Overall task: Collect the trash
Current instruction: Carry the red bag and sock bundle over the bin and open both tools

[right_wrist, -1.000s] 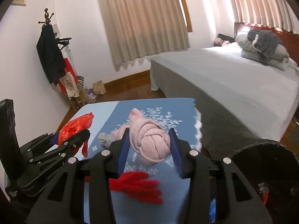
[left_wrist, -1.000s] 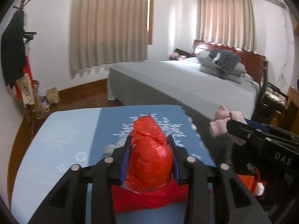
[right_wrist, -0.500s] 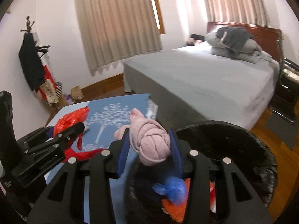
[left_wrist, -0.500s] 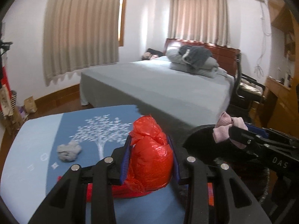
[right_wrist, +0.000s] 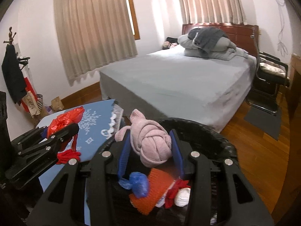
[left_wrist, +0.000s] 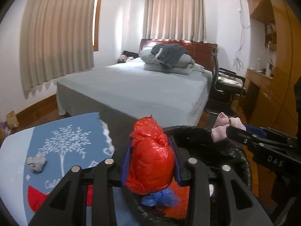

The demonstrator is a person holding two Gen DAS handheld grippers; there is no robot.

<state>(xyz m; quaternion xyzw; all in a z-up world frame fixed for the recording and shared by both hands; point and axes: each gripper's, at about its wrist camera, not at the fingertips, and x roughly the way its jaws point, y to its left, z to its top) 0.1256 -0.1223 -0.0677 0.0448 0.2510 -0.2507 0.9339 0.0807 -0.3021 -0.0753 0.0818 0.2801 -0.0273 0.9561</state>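
My left gripper (left_wrist: 150, 162) has its fingers (left_wrist: 126, 160) clamped on a red bag (left_wrist: 151, 156), a knotted plastic bundle held upright between the blue pads. It hangs over the near left rim of the black bin (left_wrist: 235, 150), with the worktop (left_wrist: 11, 162) to its left. In the right wrist view the same gripper (right_wrist: 62, 131) sits at the left, over the blue cloth, red plastic sticking out past its tips.

My right gripper (right_wrist: 150, 146) has its fingers (right_wrist: 123, 156) closed on a pink sock (right_wrist: 150, 141), rolled into a ball, one loose end poking up to the far left. It is held above the bin's (right_wrist: 216, 137) opening. From the left wrist camera I see that gripper (left_wrist: 229, 130) at the right, over the bin's far rim, the sock (left_wrist: 222, 128) bulging out of its tips.

Inside the bin lie a blue bag (right_wrist: 138, 183), crumpled, on an orange mesh (right_wrist: 156, 184), with a red scrap (right_wrist: 176, 188) and a white ball (right_wrist: 181, 197) to the right of them.

On the worktop a grey wad (left_wrist: 36, 163) lies on the blue cloth beside the white tree print, left of my left gripper. A red cloth (left_wrist: 35, 197) lies at the near edge, partly hidden behind the left gripper's frame.

A bed (left_wrist: 141, 86) fills the far middle, and a chair (left_wrist: 225, 82) stands at its right.
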